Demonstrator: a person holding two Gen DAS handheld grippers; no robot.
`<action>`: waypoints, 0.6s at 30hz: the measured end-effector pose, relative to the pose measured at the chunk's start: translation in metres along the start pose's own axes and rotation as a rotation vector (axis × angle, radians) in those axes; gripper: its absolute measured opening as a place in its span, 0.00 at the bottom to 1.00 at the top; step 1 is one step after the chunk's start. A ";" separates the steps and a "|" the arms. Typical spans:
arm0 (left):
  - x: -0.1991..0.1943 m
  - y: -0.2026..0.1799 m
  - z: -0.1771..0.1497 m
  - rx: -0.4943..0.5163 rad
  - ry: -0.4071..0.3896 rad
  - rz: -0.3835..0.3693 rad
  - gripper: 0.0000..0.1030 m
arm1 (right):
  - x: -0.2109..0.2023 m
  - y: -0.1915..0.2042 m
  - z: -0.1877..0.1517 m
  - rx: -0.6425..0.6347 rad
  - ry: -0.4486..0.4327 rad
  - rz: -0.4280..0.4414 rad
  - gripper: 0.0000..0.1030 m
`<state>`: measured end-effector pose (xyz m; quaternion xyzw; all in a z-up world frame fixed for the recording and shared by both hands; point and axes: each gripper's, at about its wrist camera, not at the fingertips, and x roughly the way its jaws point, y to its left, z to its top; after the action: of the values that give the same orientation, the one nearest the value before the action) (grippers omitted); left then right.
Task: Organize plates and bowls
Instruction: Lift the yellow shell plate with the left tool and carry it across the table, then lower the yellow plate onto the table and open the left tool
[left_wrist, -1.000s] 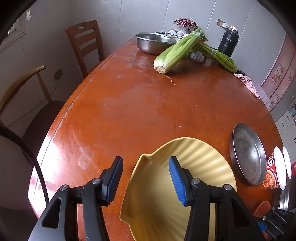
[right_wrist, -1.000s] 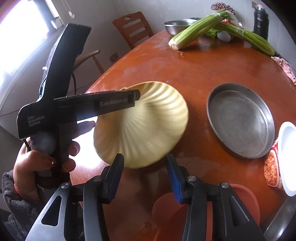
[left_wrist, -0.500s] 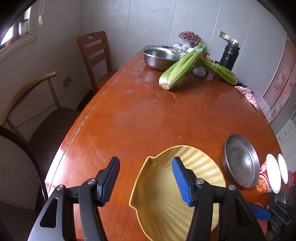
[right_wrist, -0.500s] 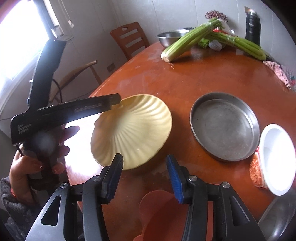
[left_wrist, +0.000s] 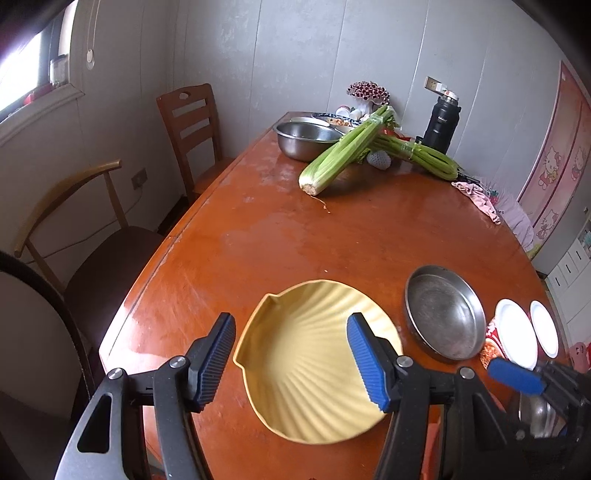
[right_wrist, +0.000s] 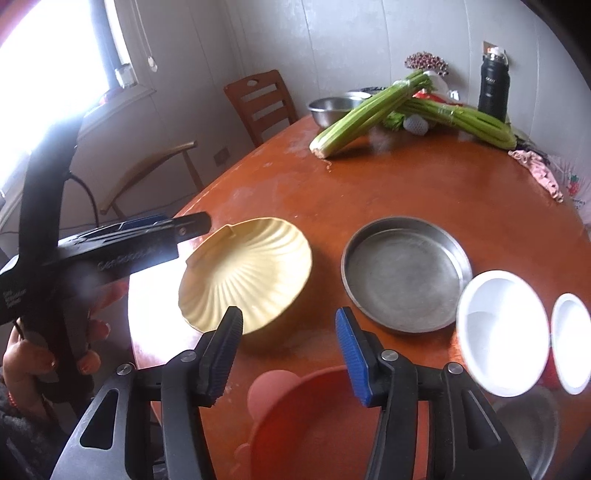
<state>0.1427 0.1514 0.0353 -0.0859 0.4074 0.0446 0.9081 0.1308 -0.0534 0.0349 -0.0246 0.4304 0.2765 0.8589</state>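
Jaws opening and holding nothing, the left gripper (left_wrist: 290, 356) hangs above the yellow shell-shaped plate (left_wrist: 317, 363) lying flat on the table (left_wrist: 295, 236), while the right gripper (right_wrist: 288, 349), also opening and empty, has that plate at its eleven o'clock.

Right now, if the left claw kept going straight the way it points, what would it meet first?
Most likely the yellow shell-shaped plate, which lies on the table directly below and ahead of the opening left claw. Nothing sits between its fingers, though the depth is hard to judge.
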 end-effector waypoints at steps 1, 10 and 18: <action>-0.002 -0.002 -0.001 -0.001 -0.001 -0.001 0.61 | -0.004 -0.003 0.000 -0.002 -0.007 0.001 0.54; -0.025 -0.030 -0.013 0.017 -0.020 0.007 0.61 | -0.034 -0.023 -0.005 -0.028 -0.037 -0.020 0.54; -0.034 -0.051 -0.026 0.022 -0.001 0.012 0.61 | -0.042 -0.036 -0.015 -0.073 -0.009 -0.006 0.55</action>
<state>0.1085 0.0957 0.0501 -0.0734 0.4080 0.0457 0.9089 0.1174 -0.1076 0.0502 -0.0561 0.4159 0.2898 0.8602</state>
